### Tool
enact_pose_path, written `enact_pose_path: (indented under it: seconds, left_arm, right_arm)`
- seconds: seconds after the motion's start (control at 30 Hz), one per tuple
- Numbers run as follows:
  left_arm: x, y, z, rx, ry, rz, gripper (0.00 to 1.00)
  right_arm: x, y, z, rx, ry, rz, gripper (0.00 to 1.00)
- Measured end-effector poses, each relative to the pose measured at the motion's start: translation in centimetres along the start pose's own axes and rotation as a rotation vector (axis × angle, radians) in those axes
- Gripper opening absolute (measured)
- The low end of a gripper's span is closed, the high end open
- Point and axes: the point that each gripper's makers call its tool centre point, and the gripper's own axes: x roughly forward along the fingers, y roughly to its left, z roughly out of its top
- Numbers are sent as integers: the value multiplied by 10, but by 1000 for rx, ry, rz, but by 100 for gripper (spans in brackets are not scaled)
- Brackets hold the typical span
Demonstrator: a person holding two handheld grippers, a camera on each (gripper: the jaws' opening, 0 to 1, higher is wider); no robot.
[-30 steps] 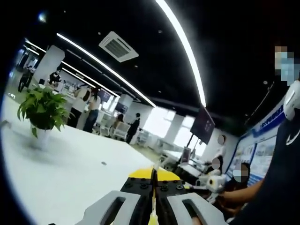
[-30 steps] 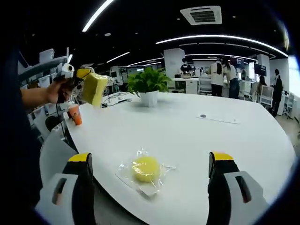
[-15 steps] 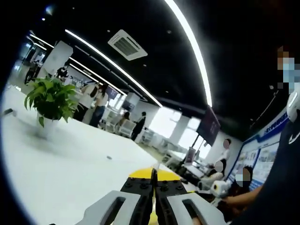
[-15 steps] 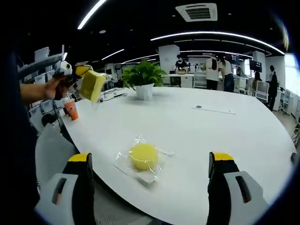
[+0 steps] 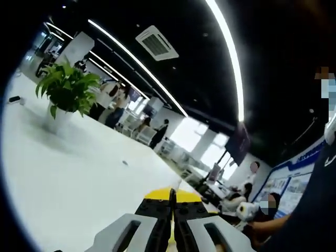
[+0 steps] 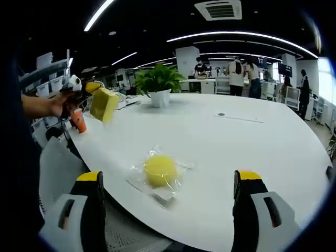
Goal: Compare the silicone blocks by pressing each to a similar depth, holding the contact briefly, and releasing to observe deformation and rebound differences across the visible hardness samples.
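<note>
— What is seen of the left gripper [image 5: 171, 231]?

— In the left gripper view its two grey, yellow-tipped jaws are pressed flat against each other, with a thin sliver of yellow caught in the seam between them. In the right gripper view the same gripper [image 6: 90, 90] is held up in a hand [image 6: 59, 103] at the far left, above the table edge, and a yellow rectangular silicone block [image 6: 104, 103] is clamped at its tip, lifted clear of the white table [image 6: 252, 152].

— And the right gripper [image 6: 168, 210]?

— Its jaws are spread wide apart at the bottom of the right gripper view, and nothing is gripped between them. They are poised at the near rim of the table.

— Where is the other sample?

— A round yellow silicone block [image 6: 159, 170] is sealed in a clear plastic bag [image 6: 157, 179] that lies flat on the table, near its front edge and between the open jaws as seen from that camera, though no contact is made.

— What else is on the table?

— A potted plant [image 6: 158, 86] in a white pot is stood further back; it is also seen in the left gripper view [image 5: 67, 90]. An orange cup [image 6: 79, 121] is glimpsed below the raised hand; whether it is rested on the table cannot be told.

— And beyond?

— People [image 6: 240, 77] are gathered at desks in the background, under long ceiling light strips [image 5: 227, 51].
</note>
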Motion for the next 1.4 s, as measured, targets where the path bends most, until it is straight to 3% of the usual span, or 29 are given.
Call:
enact_pose_path:
  seconds: [0.53, 1.03, 1.4]
  left_arm:
    - [4, 19, -20, -67, 28, 19, 0]
    - [-5, 55, -51, -180, 80, 68, 0]
    - [-13, 84, -73, -255, 84, 120, 0]
  right_arm:
    - [5, -1, -9, 22, 15, -8, 96]
    - [12, -3, -17, 19, 59, 6, 96]
    - [15, 0, -26, 38, 80, 9, 96]
